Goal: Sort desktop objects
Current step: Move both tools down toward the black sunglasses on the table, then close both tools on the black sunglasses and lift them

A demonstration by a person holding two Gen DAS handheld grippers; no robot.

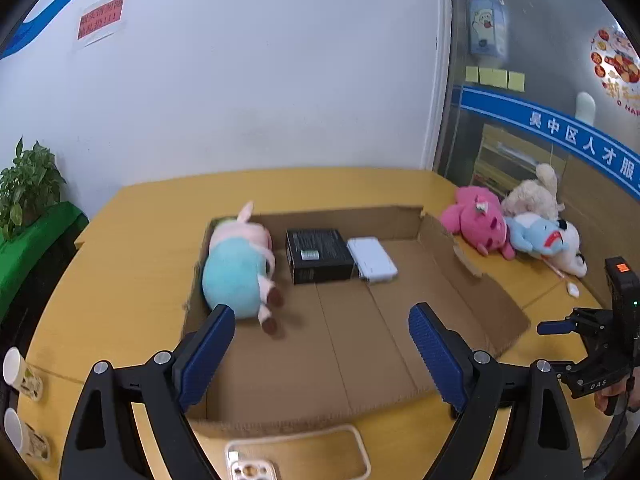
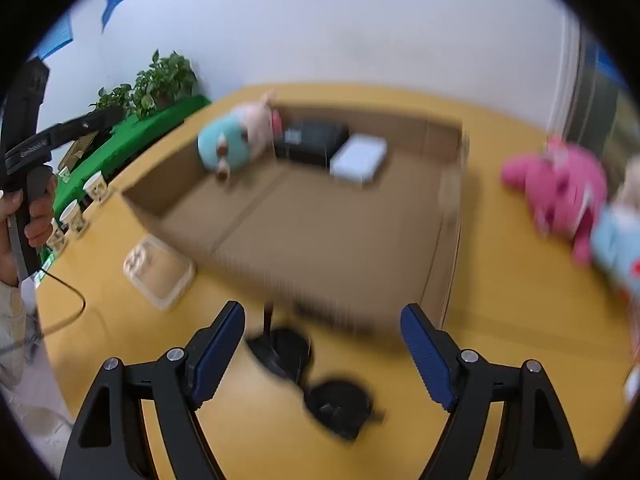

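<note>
A shallow cardboard box (image 1: 352, 344) lies open on the yellow table (image 1: 132, 216). Inside it lie a pink pig plush in a light blue dress (image 1: 238, 264), a black box (image 1: 318, 256) and a white case (image 1: 372, 258). My left gripper (image 1: 322, 354) is open and empty over the box's near part. A clear phone case (image 1: 296, 456) lies just below it. My right gripper (image 2: 322, 354) is open and empty above black headphones (image 2: 316, 380) on the table; that view is blurred. A pink plush (image 1: 478, 220), a cream plush (image 1: 534, 194) and a blue and white plush (image 1: 550, 242) lie right of the box.
Paper cups (image 1: 20, 376) stand at the table's left edge. A potted plant (image 1: 28, 184) sits on a green cloth to the left. A white wall is behind the table, a glass partition at right. The right gripper's handle (image 1: 600, 336) shows at the left view's right edge.
</note>
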